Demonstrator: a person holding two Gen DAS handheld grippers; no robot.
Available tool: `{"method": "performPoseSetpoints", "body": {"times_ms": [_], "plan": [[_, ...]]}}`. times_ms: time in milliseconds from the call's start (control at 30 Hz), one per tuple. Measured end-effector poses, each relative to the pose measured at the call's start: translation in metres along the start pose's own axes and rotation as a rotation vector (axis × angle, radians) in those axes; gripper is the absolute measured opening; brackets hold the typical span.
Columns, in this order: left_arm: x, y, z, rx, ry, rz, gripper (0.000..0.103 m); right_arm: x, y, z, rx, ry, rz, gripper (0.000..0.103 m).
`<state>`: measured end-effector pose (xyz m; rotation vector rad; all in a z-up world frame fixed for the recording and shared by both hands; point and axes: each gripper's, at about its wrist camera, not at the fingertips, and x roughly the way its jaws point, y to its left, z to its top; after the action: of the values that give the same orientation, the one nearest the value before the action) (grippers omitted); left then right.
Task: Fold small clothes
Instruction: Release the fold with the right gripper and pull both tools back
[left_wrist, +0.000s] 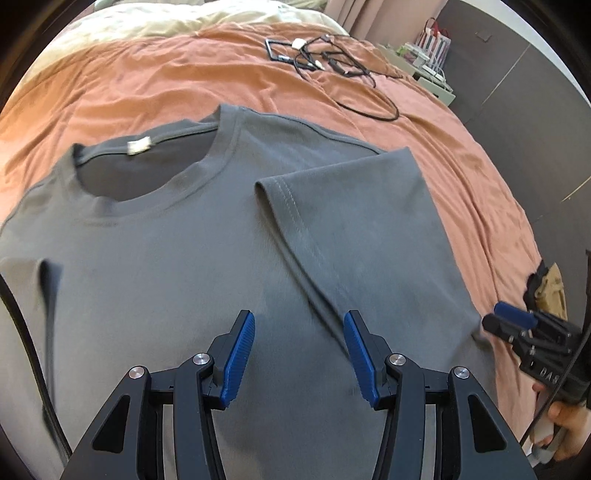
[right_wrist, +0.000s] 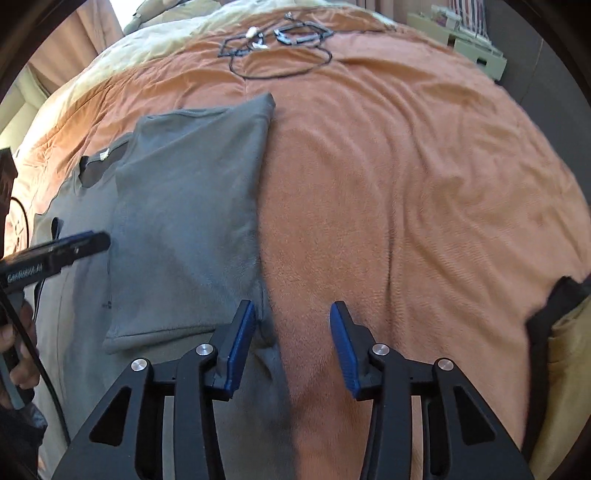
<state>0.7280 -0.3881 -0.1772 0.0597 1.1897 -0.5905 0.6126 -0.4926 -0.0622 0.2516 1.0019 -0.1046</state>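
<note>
A: Where does the shirt lie?

B: The grey T-shirt (left_wrist: 177, 258) is spread flat on the orange bedspread (left_wrist: 129, 85), collar away from the cameras, with its right sleeve (left_wrist: 354, 229) folded in over the chest.

A: And the claws?

B: The left gripper (left_wrist: 299, 354) hovers over the shirt's front, its blue pads apart with only flat cloth beneath them. The right gripper (right_wrist: 292, 347) sits at the shirt's right edge, jaws also apart; the left pad (right_wrist: 240, 347) is over the grey hem, the other over bare bedspread. Nothing is pinched in either.

A: Anything lying around?

B: A tangle of black cables (left_wrist: 332, 62) with small connectors lies farther up the bed, well clear of the shirt. A cream duvet (left_wrist: 155, 18) is beyond the bedspread, and a pale bedside unit (left_wrist: 432, 77) stands past the bed's far corner. A black cord (right_wrist: 40, 350) trails from the left tool near the person's hand (right_wrist: 18, 343).
</note>
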Motion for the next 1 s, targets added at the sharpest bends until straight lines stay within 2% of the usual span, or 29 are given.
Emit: {"method": "performPoseSetpoints", "body": {"times_ms": [100, 233, 333, 433, 500, 567, 733, 933, 967, 1000], "plan": [[-0.026, 0.002, -0.014, -0.005, -0.024, 0.003, 0.053, -0.019, -0.001, -0.009, 0.014, -0.021, 0.032, 0.04], [-0.061, 0.008, -0.033, -0.035, -0.065, 0.001, 0.053, -0.046, -0.003, -0.026, 0.025, -0.042, 0.034, 0.04], [-0.094, 0.014, -0.05, -0.061, -0.119, 0.034, 0.053, -0.069, -0.007, -0.041, 0.037, -0.069, 0.054, 0.04], [-0.129, 0.02, -0.07, -0.088, -0.169, 0.069, 0.053, -0.094, -0.009, -0.059, 0.027, -0.102, -0.003, 0.04], [-0.15, 0.024, -0.083, -0.104, -0.195, 0.082, 0.053, -0.113, -0.006, -0.071, 0.018, -0.156, -0.033, 0.04], [-0.17, 0.03, -0.096, -0.117, -0.213, 0.086, 0.053, -0.127, -0.002, -0.082, 0.006, -0.186, -0.016, 0.04], [-0.216, 0.034, -0.126, -0.099, -0.273, 0.166, 0.053, -0.148, 0.002, -0.111, -0.002, -0.184, 0.005, 0.04], [-0.253, 0.043, -0.16, -0.111, -0.25, 0.153, 0.053, -0.177, 0.004, -0.135, -0.029, -0.191, 0.024, 0.04], [-0.258, 0.044, -0.166, -0.11, -0.254, 0.156, 0.055, -0.186, 0.006, -0.141, -0.036, -0.21, 0.023, 0.04], [-0.265, 0.045, -0.173, -0.107, -0.265, 0.161, 0.062, -0.192, 0.006, -0.145, -0.041, -0.224, 0.025, 0.04]]}}
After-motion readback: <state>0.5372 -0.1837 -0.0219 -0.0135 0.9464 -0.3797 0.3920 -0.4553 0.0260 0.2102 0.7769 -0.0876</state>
